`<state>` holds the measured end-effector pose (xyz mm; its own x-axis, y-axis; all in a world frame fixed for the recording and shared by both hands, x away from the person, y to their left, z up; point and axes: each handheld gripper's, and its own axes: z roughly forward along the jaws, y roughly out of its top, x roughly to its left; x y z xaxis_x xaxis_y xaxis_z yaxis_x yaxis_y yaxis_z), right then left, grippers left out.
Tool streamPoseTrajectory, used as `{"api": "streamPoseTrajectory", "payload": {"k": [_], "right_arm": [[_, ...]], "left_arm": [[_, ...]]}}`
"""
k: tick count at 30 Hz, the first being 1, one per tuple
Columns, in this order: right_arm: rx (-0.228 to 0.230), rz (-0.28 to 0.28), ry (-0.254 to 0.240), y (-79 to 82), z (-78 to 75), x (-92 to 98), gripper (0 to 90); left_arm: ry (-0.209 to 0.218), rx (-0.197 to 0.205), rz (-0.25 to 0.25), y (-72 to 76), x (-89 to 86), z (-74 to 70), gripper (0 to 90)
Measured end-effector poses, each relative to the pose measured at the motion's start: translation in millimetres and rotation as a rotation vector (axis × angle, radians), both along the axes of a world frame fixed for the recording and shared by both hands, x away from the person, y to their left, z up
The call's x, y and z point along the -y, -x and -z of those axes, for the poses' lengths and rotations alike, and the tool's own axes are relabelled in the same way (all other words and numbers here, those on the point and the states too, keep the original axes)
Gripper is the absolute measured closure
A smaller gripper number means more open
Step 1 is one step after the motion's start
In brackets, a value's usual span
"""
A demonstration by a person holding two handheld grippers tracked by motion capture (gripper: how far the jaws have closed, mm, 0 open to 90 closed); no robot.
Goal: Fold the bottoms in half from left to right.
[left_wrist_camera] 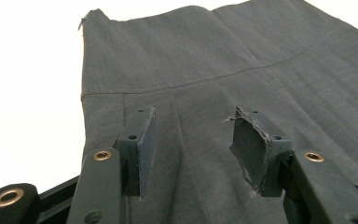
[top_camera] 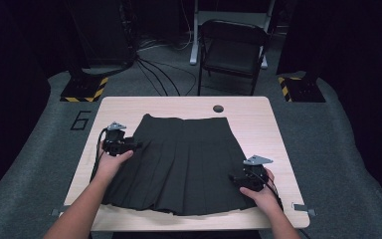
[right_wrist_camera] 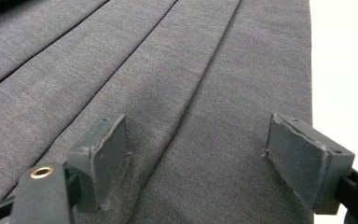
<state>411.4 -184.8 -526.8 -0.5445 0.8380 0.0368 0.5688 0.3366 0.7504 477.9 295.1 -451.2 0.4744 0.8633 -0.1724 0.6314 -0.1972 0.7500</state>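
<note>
A dark pleated skirt (top_camera: 184, 164) lies flat on the light wooden table (top_camera: 258, 117), waistband at the far side and hem near the front edge. My left gripper (top_camera: 135, 146) hovers at the skirt's left edge, just below the waistband. In the left gripper view it (left_wrist_camera: 191, 140) stands open over the skirt (left_wrist_camera: 214, 60) with nothing between its pads. My right gripper (top_camera: 233, 179) sits over the skirt's lower right part. The right gripper view has it (right_wrist_camera: 200, 154) open wide above the pleats (right_wrist_camera: 144, 70), close to the right side edge of the cloth.
A small round hole (top_camera: 218, 108) sits near the table's far edge. Behind the table stands a black folding chair (top_camera: 234, 45), with cables (top_camera: 154, 74) on the grey floor. Two stands with yellow-black striped bases (top_camera: 84, 89) (top_camera: 298, 87) flank the far corners.
</note>
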Motion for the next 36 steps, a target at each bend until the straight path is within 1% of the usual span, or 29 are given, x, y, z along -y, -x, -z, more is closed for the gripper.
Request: {"api": "streamPoseTrajectory", "payload": {"k": [3,4,5,6,7,8,10,11,12,13,14,15,18,22,23,24,26,27,28,29,30,31,35,36], "right_arm": [[0.000,0.000,0.000,0.0,0.0,0.0,19.9],[0.000,0.000,0.000,0.0,0.0,0.0,19.9],[-0.001,0.000,-0.001,0.0,0.0,0.1,19.9],[-0.001,0.000,-0.001,0.0,0.0,0.1,19.9],[0.000,-0.001,0.000,0.0,0.0,0.1,19.9],[-0.001,0.000,-0.001,0.0,0.0,0.1,20.0],[-0.001,0.000,-0.001,0.0,0.0,0.1,19.9],[-0.001,0.000,-0.001,0.0,0.0,0.1,20.0],[-0.001,0.000,-0.001,0.0,0.0,0.1,20.0],[-0.001,0.000,-0.001,0.0,0.0,0.1,19.9],[-0.001,0.000,-0.001,0.0,0.0,0.1,20.0],[-0.001,0.000,-0.001,0.0,0.0,0.1,20.0],[-0.001,0.000,-0.001,0.0,0.0,0.1,20.0],[-0.001,0.000,-0.002,0.0,0.0,0.1,20.0],[-0.001,0.000,-0.002,0.0,0.0,0.2,20.0],[-0.001,0.000,-0.002,0.0,0.0,0.2,19.9],[-0.001,0.000,-0.002,0.0,0.0,0.2,20.0],[-0.001,0.000,-0.002,0.0,0.0,0.2,20.0],[-0.001,0.000,-0.002,0.0,0.0,0.2,20.0],[-0.001,0.000,-0.002,0.0,0.0,0.2,20.0],[-0.001,0.000,-0.002,0.0,0.0,0.2,20.0],[-0.001,0.000,-0.002,0.0,0.0,0.2,20.0],[-0.001,0.000,-0.002,-0.1,0.0,0.2,20.0],[-0.003,0.002,-0.003,0.1,-0.1,0.1,19.9]], "left_arm": [[0.000,-0.001,-0.007,-4.2,-0.2,1.3,49.9],[-0.014,-0.001,-0.003,-7.1,-1.1,1.8,49.9],[-0.012,-0.004,-0.013,-8.1,-0.7,2.3,50.7],[-0.011,0.005,-0.021,-10.0,-0.3,3.6,50.7],[-0.013,-0.001,-0.028,-13.0,-0.3,4.4,51.1],[-0.020,0.006,-0.023,-14.6,-1.5,4.7,51.4],[-0.016,0.009,-0.029,-15.8,-1.9,5.5,52.5],[-0.003,-0.001,-0.035,-18.3,-4.3,7.6,52.7],[-0.003,-0.001,-0.035,-18.3,-4.3,7.6,52.9],[0.013,-0.005,-0.055,-19.7,-5.2,9.9,52.9],[0.011,-0.010,-0.069,-22.6,-7.3,12.9,53.3],[0.011,-0.010,-0.069,-22.6,-7.3,12.9,53.3],[-0.009,-0.026,-0.080,-28.6,-11.0,19.7,53.8],[-0.026,-0.024,-0.086,-33.0,-12.7,24.9,54.8],[-0.050,-0.025,-0.076,-35.8,-14.8,27.0,55.0],[-0.045,-0.014,-0.091,-36.8,-14.0,28.9,55.0],[-0.047,-0.021,-0.090,-37.5,-14.3,30.0,55.0],[-0.051,-0.015,-0.091,-38.5,-14.5,31.7,55.0],[-0.060,-0.021,-0.092,-39.3,-14.8,33.2,55.0],[-0.066,-0.019,-0.097,-39.9,-14.9,34.4,55.0],[-0.083,-0.029,-0.094,-40.9,-16.7,35.7,55.0],[-0.074,-0.024,-0.109,-41.4,-16.3,37.4,55.2],[-0.087,-0.040,-0.113,-43.6,-19.5,40.5,56.3],[-0.088,-0.036,-0.119,-44.1,-19.6,41.7,56.6]]}}
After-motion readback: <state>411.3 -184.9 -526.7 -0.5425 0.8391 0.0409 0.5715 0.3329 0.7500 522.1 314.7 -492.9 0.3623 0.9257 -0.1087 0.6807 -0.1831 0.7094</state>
